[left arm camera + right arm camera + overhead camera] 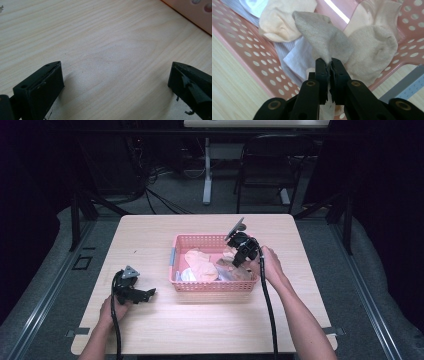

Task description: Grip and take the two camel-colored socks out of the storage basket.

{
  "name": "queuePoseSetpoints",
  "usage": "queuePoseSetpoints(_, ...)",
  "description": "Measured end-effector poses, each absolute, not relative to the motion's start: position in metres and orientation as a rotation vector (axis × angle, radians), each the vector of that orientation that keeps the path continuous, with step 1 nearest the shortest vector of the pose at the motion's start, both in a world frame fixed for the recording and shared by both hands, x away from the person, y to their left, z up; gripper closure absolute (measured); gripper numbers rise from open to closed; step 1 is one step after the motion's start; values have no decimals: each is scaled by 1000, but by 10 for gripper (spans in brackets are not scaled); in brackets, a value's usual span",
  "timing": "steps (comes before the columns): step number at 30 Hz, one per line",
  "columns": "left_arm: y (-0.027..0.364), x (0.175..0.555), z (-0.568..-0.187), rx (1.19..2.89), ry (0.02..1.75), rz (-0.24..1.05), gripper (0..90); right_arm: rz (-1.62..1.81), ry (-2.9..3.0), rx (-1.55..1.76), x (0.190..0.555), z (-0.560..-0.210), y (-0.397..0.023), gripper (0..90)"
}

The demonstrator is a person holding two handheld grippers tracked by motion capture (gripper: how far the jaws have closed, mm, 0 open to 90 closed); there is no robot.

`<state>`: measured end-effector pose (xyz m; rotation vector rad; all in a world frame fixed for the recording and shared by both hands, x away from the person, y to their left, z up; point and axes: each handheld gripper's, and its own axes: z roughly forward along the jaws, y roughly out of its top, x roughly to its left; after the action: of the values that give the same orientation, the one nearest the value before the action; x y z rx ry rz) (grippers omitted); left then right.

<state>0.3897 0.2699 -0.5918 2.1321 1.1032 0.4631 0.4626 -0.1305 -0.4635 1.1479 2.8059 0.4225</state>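
A pink perforated basket [176, 240] [244, 47] stands at the middle of the wooden table and holds several socks. My right gripper [329, 62] [239, 262] reaches into its right end, shut on a beige sock [324, 40] that hangs pinched between the jaws, lifted a little above the pile. A peach sock [278, 21] [200, 262] and white and pale striped cloth [294, 60] lie beneath it. My left gripper [116, 75] [145, 295] rests low over bare wood at the front left, open, with nothing between its jaws.
The basket's corner [197, 15] lies off to the right of the left gripper. A grey metal strip [409, 85] shows on the table beyond the basket wall. A black chair [267, 165] and a table leg [207, 170] stand behind the table.
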Motion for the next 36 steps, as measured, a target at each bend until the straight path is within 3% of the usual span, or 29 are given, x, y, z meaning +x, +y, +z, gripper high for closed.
queuePoseSetpoints(36, 269, 389, -592, 2127, 1110, 463, 0, 517, 2770, 1145, 462, -423, -139, 857)
